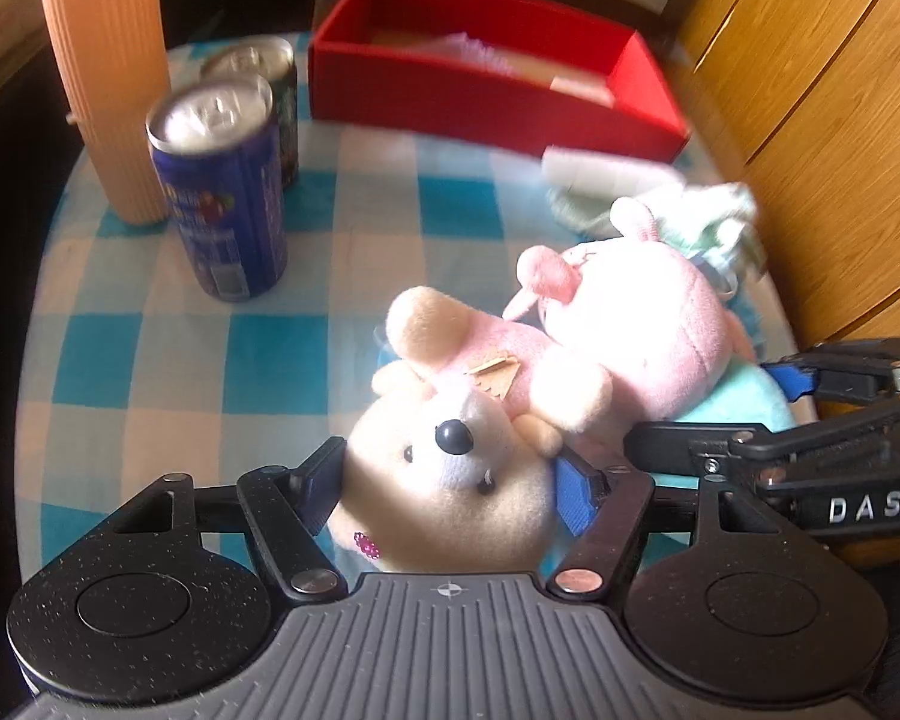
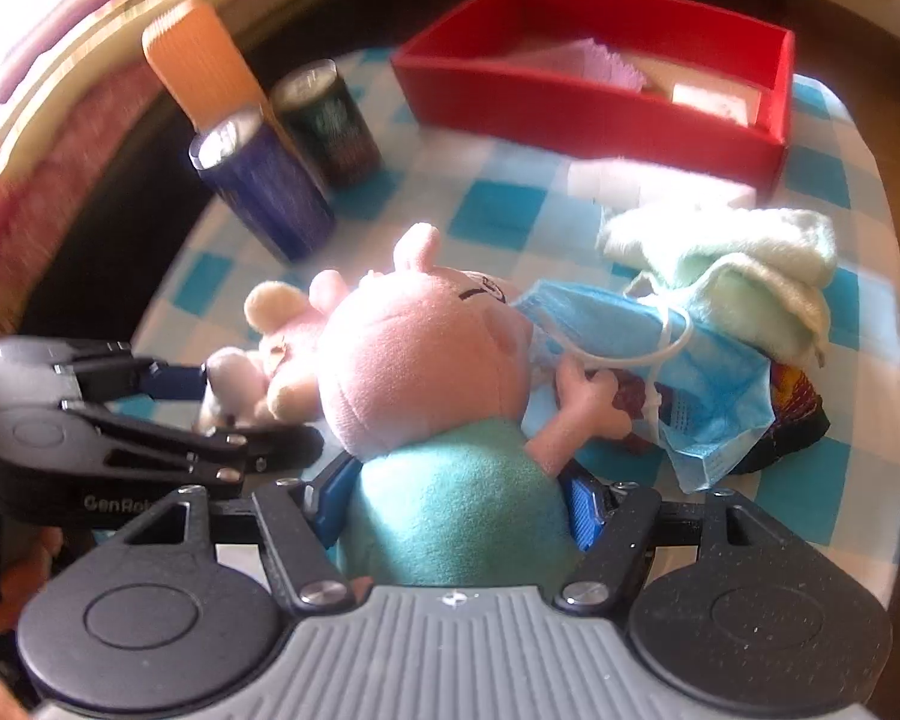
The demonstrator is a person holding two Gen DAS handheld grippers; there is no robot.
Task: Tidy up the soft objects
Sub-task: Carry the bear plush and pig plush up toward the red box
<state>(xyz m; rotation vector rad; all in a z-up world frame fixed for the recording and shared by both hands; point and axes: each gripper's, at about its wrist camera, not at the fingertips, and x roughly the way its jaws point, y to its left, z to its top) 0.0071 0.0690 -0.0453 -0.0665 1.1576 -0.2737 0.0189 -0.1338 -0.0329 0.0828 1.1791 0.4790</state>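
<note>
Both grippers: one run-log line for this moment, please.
left gripper: shut on bear plush | right gripper: shut on pig plush | red box: no plush inside

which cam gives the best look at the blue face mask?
Right wrist view. The blue face mask shows nearly whole there, ear loop included, draped beside the pig plush and under the green towel. The left wrist view shows almost none of it; the pig plush blocks that spot.

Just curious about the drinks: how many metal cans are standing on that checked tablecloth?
2. A blue metal drink can stands nearer the grippers; a dark green metal can stands just behind it, beside the ribbed orange cylinder. None seem hidden.
</note>
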